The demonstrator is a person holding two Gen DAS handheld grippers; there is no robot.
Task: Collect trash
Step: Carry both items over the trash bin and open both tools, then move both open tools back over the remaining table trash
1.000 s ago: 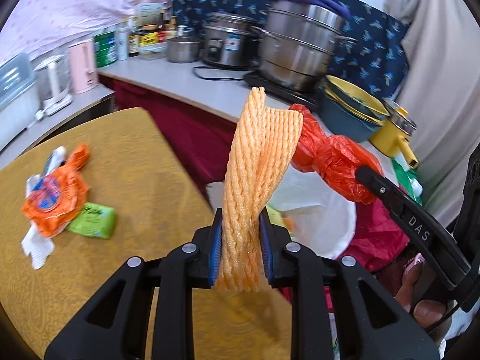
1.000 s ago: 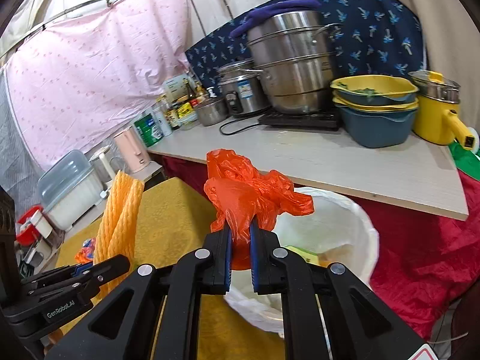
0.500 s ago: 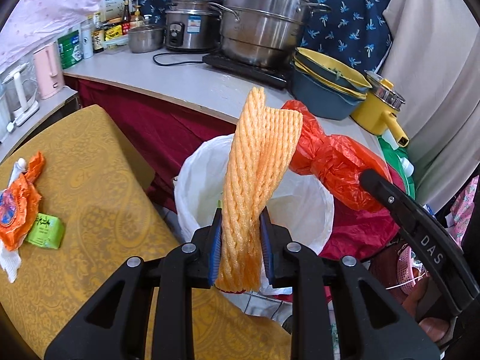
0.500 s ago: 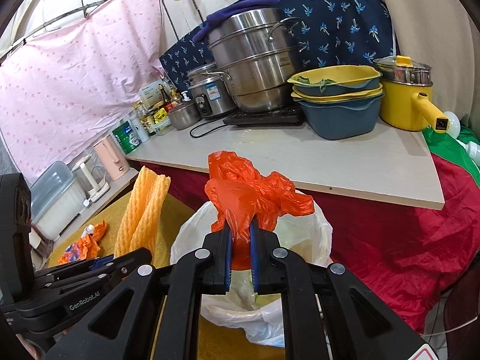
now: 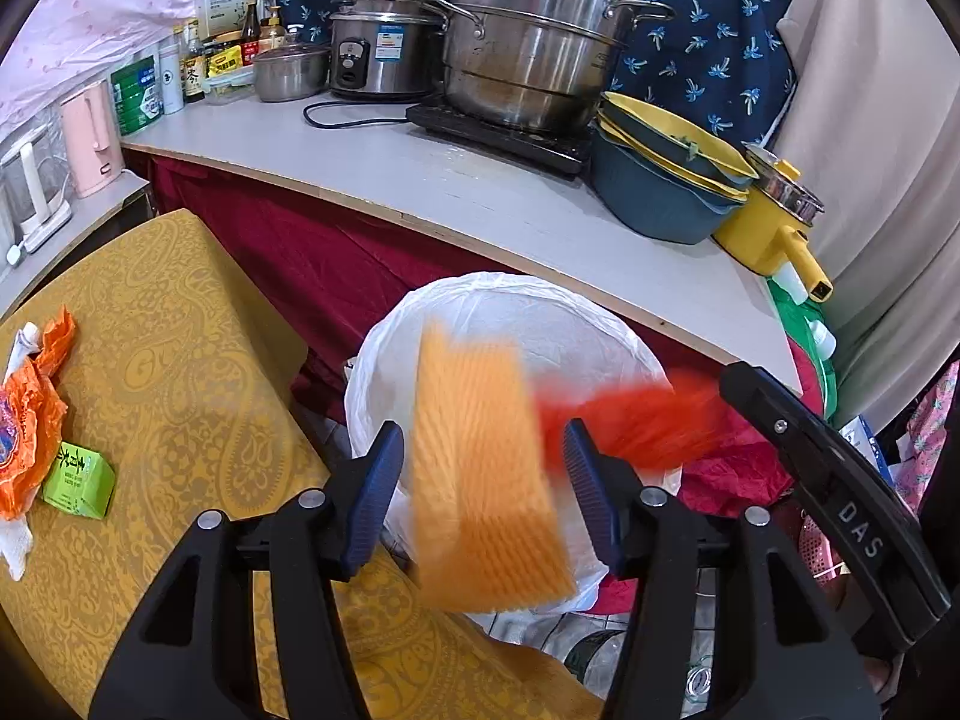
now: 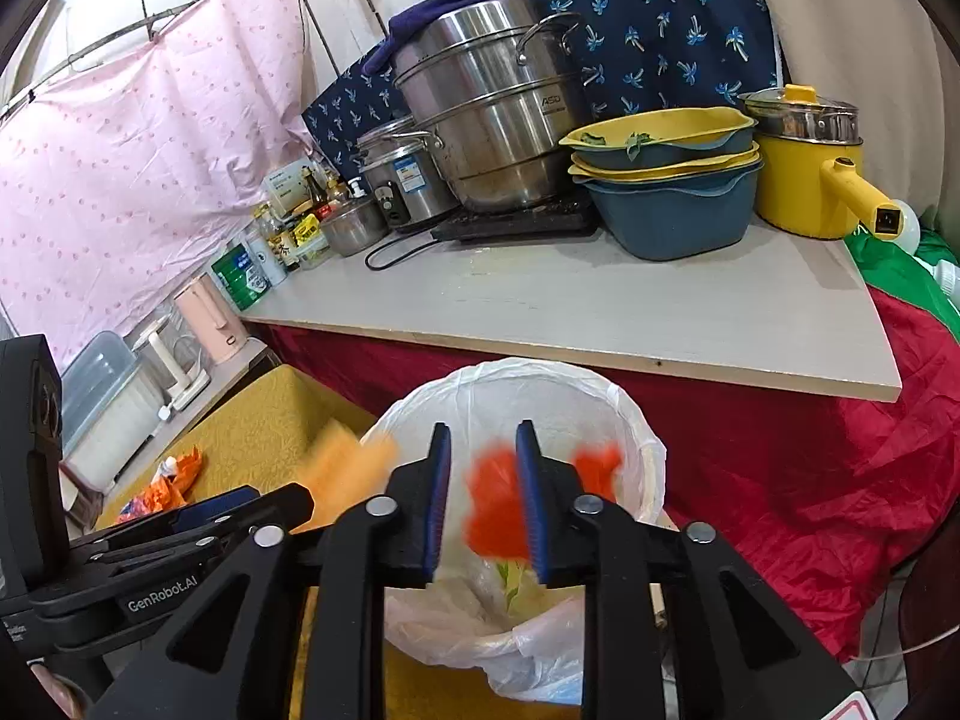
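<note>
A bin lined with a white bag (image 5: 540, 318) (image 6: 636, 426) stands beside the yellow table (image 5: 168, 372). My left gripper (image 5: 483, 495) is open; the orange foam net (image 5: 480, 468) is blurred, falling between its jaws above the bin. My right gripper (image 6: 480, 498) is open; the red plastic bag (image 6: 495, 504) is blurred, dropping between its jaws into the bin. The red bag also shows in the left wrist view (image 5: 630, 414). An orange wrapper (image 5: 30, 414) and a green packet (image 5: 78, 480) lie on the table at the left.
A grey counter (image 5: 480, 192) behind the bin holds steel pots (image 5: 528, 54), stacked bowls (image 5: 666, 180), a yellow pot (image 5: 774, 222), bottles and a pink kettle (image 5: 96, 138). Red cloth (image 6: 810, 468) hangs under the counter.
Both grippers have opened above the bin. The orange foam net and the red bag have left the jaws and are falling toward the bin.
</note>
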